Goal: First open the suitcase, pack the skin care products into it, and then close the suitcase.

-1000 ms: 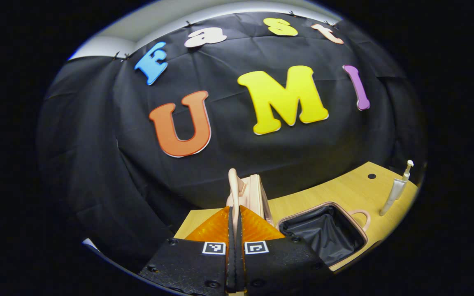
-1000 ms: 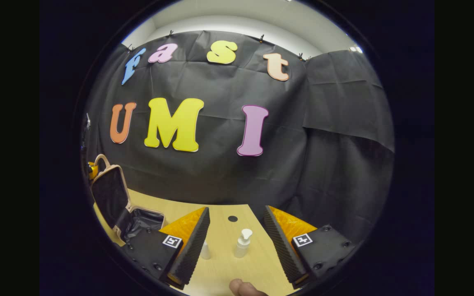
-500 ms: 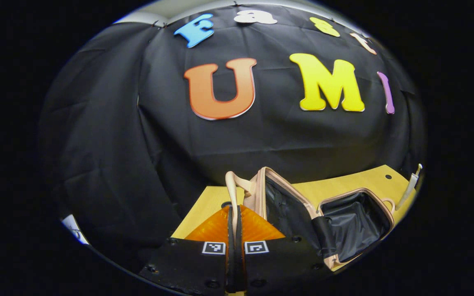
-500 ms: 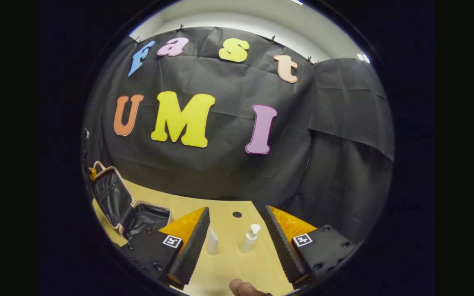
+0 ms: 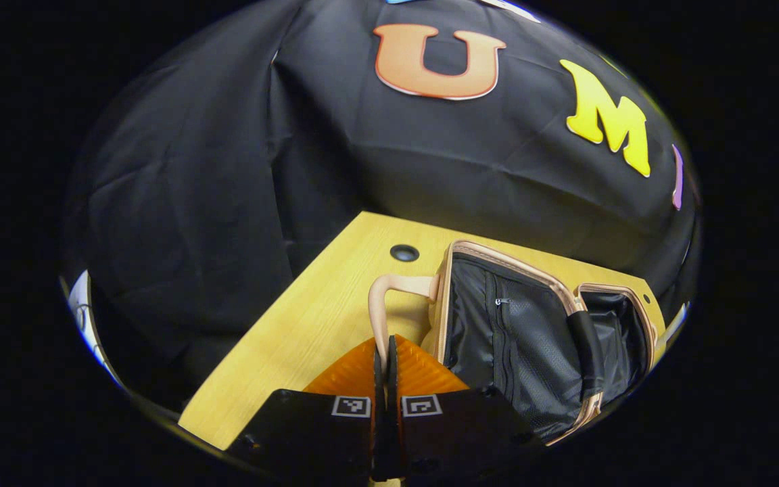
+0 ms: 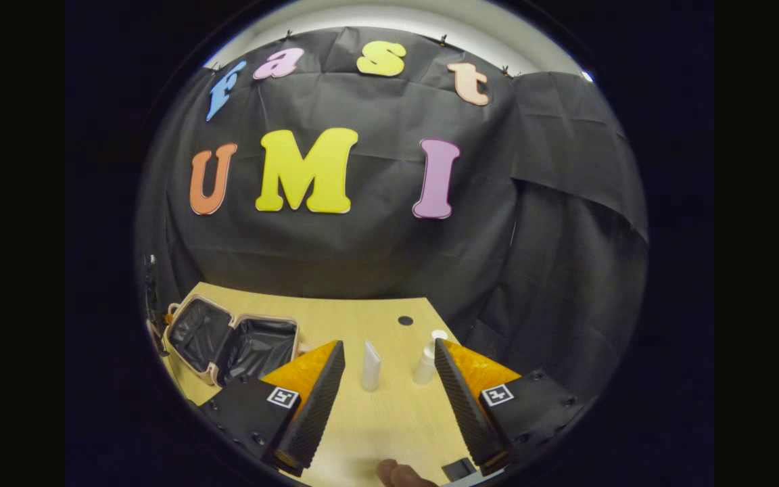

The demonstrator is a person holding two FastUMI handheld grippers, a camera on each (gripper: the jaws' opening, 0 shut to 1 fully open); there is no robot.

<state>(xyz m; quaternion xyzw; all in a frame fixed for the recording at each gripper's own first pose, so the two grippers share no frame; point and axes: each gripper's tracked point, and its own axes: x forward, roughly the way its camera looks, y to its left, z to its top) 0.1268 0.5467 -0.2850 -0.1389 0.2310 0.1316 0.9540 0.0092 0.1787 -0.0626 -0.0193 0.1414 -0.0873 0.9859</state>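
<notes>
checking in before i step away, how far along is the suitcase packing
Opening looks done: the suitcase lies spread open on the table, both lined halves empty. In hand: the left gripper is shut on the lid handle. The right gripper is open, aimed at the white tube and pump bottle standing upright on the table. Left: packing both products, then closing the suitcase.

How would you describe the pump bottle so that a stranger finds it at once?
On the light wooden table, right of the open pink suitcase, two small white containers stand side by side. The pump bottle is the right one, topped by a dispenser head, unlike the flat-sided tube.
</notes>
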